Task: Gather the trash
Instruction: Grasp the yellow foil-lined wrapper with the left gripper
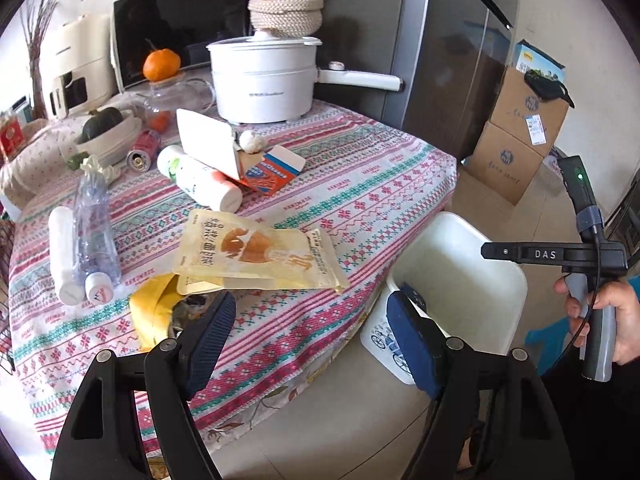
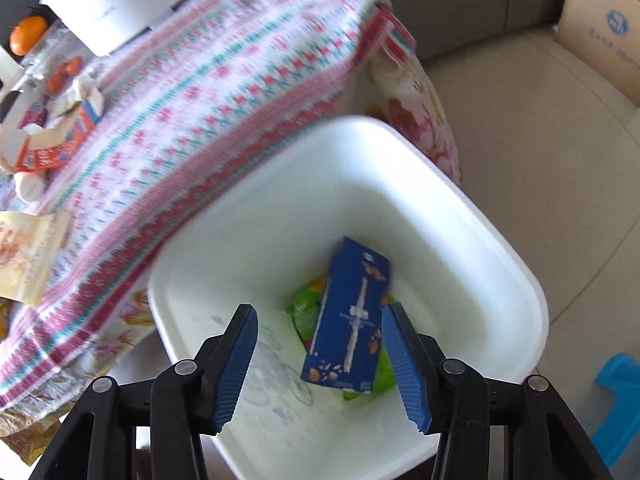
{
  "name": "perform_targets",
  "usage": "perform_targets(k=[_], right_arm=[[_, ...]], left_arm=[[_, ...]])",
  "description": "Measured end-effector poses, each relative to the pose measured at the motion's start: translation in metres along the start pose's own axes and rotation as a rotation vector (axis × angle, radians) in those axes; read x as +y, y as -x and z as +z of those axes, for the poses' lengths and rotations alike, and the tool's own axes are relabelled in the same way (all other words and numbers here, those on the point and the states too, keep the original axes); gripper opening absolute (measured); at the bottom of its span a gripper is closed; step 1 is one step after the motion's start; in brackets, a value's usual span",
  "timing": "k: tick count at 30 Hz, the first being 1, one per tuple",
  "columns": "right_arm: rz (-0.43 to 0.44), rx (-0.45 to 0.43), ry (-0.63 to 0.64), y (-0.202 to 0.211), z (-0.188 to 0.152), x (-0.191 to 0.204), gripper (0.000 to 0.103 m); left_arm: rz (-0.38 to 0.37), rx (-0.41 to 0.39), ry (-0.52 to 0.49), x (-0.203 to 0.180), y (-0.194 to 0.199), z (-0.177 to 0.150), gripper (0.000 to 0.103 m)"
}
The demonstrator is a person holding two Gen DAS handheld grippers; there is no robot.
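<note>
Right gripper (image 2: pixel 320 356) hung over white bin (image 2: pixel 472 216), jaws wide apart, gripping nothing. Blue carton (image 2: pixel 348 320) lay inside bin on green wrapper (image 2: pixel 306 308). Left gripper (image 1: pixel 310 332) spread wide, empty, above table edge. Beyond: yellow snack bag (image 1: pixel 256 256), plastic bottle (image 1: pixel 94 228) on patterned tablecloth (image 1: pixel 360 184).

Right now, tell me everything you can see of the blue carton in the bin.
The blue carton is a tall, narrow box, apparently printed cardboard, with white markings down its face and small orange pictures. It lies tilted inside the white bin, resting on green packaging. The right gripper hovers open above it, not touching.
</note>
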State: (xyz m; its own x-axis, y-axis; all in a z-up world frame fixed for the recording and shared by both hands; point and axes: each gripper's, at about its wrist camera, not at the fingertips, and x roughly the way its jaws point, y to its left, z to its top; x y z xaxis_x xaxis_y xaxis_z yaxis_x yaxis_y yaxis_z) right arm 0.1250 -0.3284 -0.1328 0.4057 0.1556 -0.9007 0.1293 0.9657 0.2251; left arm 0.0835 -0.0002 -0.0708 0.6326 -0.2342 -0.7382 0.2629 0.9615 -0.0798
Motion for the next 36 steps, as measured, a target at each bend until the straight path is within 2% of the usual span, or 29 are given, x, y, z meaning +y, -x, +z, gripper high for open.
perform_targets(k=[6, 16, 19, 21, 23, 25, 26, 28, 30, 36], right_arm=[[0.042, -0.072, 0.060, 0.017, 0.002, 0.034, 0.067], [0.075, -0.077, 0.172, 0.015, 0.000, 0.092, 0.071], [0.084, -0.074, 0.199, 0.012, 0.000, 0.106, 0.072], [0.090, -0.071, 0.211, 0.011, -0.001, 0.113, 0.072], [0.095, -0.068, 0.222, 0.010, -0.003, 0.119, 0.072], [0.098, -0.067, 0.234, 0.009, -0.004, 0.124, 0.072], [0.097, -0.068, 0.240, 0.009, -0.005, 0.126, 0.072], [0.096, -0.068, 0.253, 0.009, -0.007, 0.131, 0.072], [0.097, -0.068, 0.267, 0.009, -0.008, 0.135, 0.072], [0.110, -0.085, 0.310, 0.012, -0.012, 0.153, 0.072]], left_arm=[[0.032, 0.007, 0.101, 0.048, 0.001, -0.004, 0.080], [0.064, 0.088, 0.203, 0.108, -0.033, -0.019, 0.078], [0.065, 0.105, 0.216, 0.117, -0.044, -0.021, 0.069], [0.058, 0.119, 0.227, 0.123, -0.052, -0.022, 0.053], [0.059, 0.127, 0.245, 0.127, -0.057, -0.023, 0.043], [0.059, 0.119, 0.258, 0.130, -0.056, -0.022, 0.038], [0.061, 0.117, 0.262, 0.130, -0.055, -0.021, 0.031], [0.072, 0.110, 0.268, 0.130, -0.051, -0.020, 0.028], [0.080, 0.107, 0.272, 0.130, -0.047, -0.019, 0.011], [0.144, 0.088, 0.296, 0.134, -0.026, -0.020, 0.010]])
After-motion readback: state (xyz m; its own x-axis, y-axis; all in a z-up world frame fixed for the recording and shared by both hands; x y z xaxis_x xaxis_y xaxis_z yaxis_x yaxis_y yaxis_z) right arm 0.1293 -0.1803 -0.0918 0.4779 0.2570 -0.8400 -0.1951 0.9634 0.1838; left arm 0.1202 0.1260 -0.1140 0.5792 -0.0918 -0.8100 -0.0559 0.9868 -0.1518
